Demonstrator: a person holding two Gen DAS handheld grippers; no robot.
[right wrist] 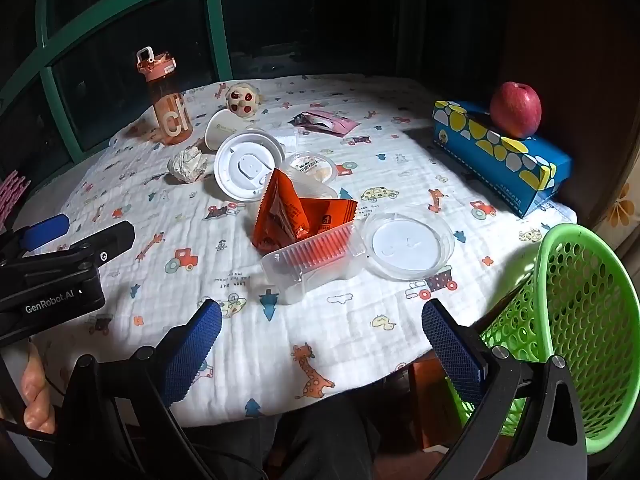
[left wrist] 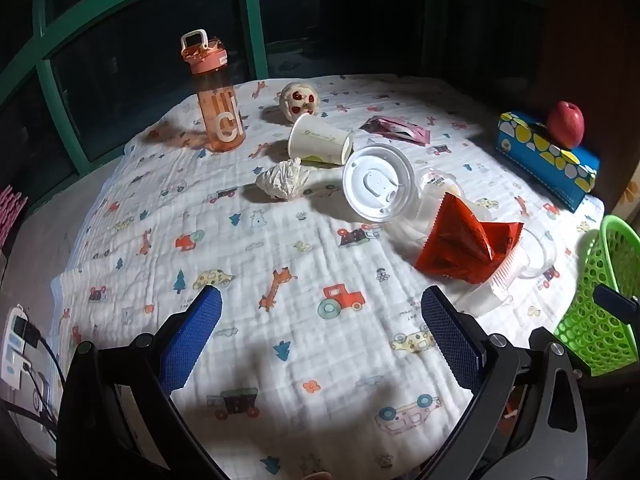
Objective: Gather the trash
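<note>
Surface (left wrist: 280, 248): we see a printed cloth under scattered trash.
Left gripper (left wrist: 320, 344): spread wide, empty.
Right gripper (right wrist: 322, 348): spread wide, empty.
Basket (right wrist: 580, 320): green, at the surface's right edge.

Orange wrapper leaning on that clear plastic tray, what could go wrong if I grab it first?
1. The orange wrapper leans on the clear tray; pulling it may drag the light tray along.
2. The green basket stands off the table edge, so a dropped piece could miss it.
3. The paper cup lies on its side and may roll if nudged.
</note>
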